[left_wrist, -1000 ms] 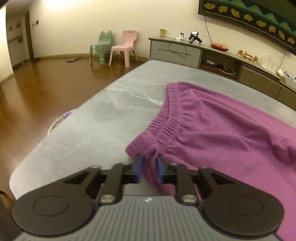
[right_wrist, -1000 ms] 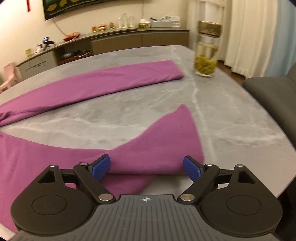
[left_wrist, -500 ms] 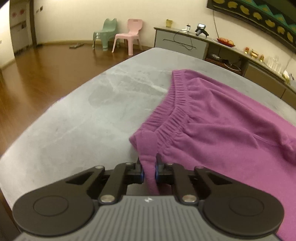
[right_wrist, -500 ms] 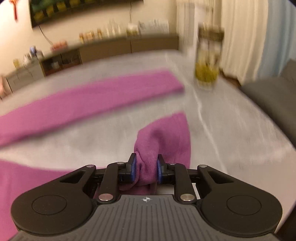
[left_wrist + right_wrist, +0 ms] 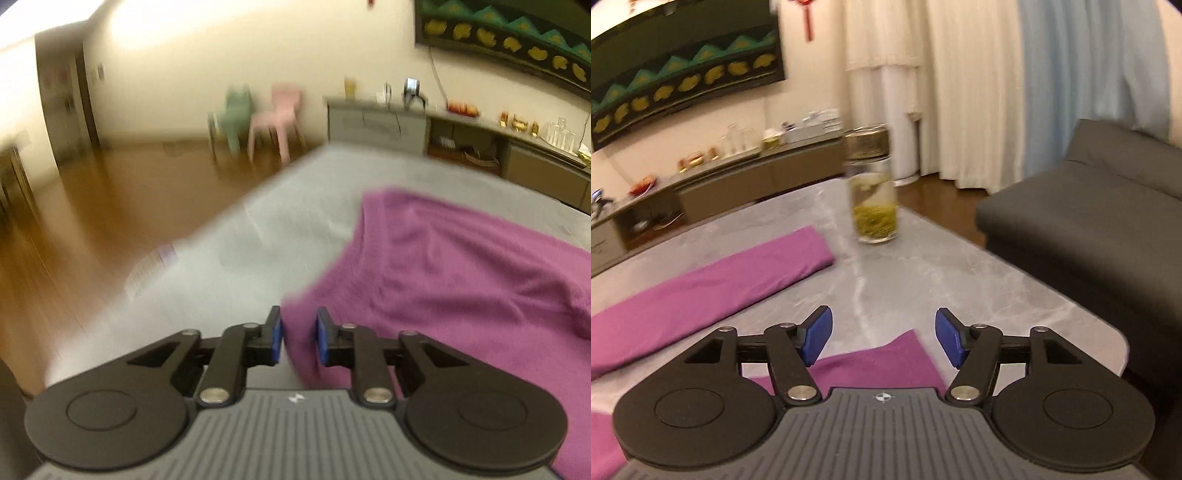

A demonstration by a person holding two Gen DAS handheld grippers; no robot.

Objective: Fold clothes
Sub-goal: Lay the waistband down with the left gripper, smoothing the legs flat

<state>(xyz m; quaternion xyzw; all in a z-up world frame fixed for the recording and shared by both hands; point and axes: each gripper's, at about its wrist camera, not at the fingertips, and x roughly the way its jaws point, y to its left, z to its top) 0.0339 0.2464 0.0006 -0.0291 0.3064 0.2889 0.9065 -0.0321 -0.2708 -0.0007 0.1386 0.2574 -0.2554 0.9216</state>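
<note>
My left gripper is opening — purple fleece trousers on the grey marble table, waistband corner between the pads, contact lost in blur. Right gripper spreading wide, nothing gripped — trouser cuff below it, partly hidden by the body.

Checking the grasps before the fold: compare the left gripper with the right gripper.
The left gripper has a narrow gap with the purple trousers bunched between its pads; the right gripper gapes wide, with a trouser leg lying below, ungripped. Both sets of jaws are opening over the grey table.
</note>
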